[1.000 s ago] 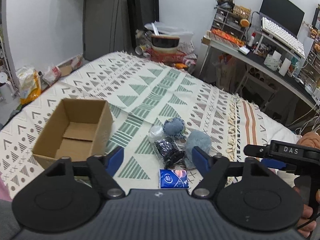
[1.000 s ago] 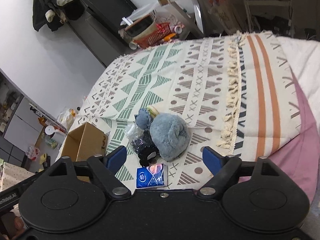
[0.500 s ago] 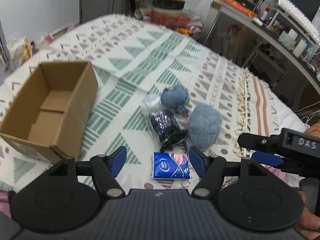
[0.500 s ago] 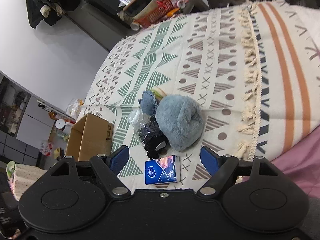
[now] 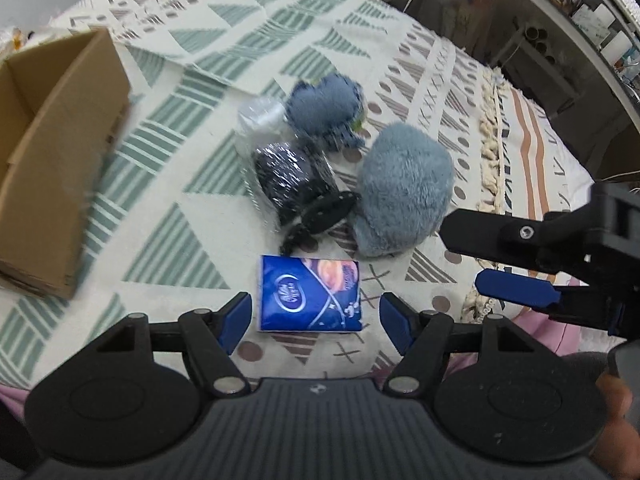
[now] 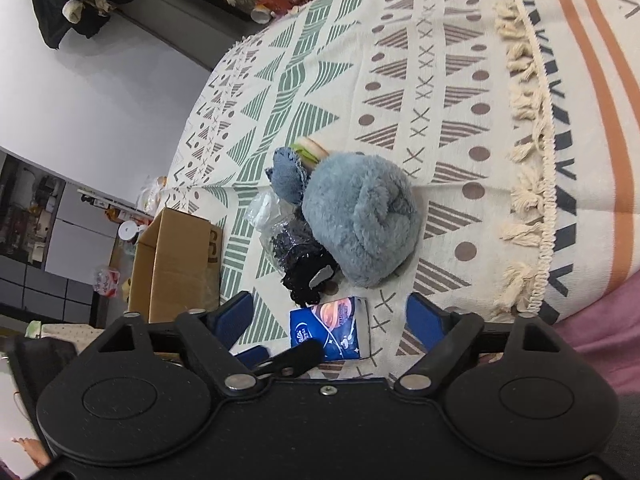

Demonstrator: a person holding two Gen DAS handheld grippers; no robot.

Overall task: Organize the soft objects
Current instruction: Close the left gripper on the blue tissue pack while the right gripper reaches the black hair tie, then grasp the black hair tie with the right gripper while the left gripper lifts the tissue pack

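A patterned blanket (image 5: 248,60) with green and brown triangles covers a bed, and a small heap of soft things lies in the middle of it. Nearest is a blue tissue pack (image 5: 310,298), lying flat. The left gripper (image 5: 316,318) hovers just over it, its blue-tipped jaws spread wide to either side of the pack and holding nothing. Just beyond the pack sits a fluffy grey-blue plush toy (image 5: 402,196), and touching its left side is a black lacy item (image 5: 320,216) beside a dark bundle in a clear plastic bag (image 5: 280,168). Farther back rests a smaller blue denim-like toy (image 5: 324,106), touching the bag. An open cardboard box (image 5: 56,152) stands on the blanket to the left, well apart from the heap, with nothing visible in the part of its inside that shows. The right gripper (image 6: 330,322) comes in from the right side, also low and near the tissue pack, its jaws wide apart and empty; in the left wrist view it appears at the right edge (image 5: 496,260). From the right wrist view the tissue pack (image 6: 338,330) lies between its fingers, with the plush toy (image 6: 360,216) just behind and the box (image 6: 176,260) to the left.
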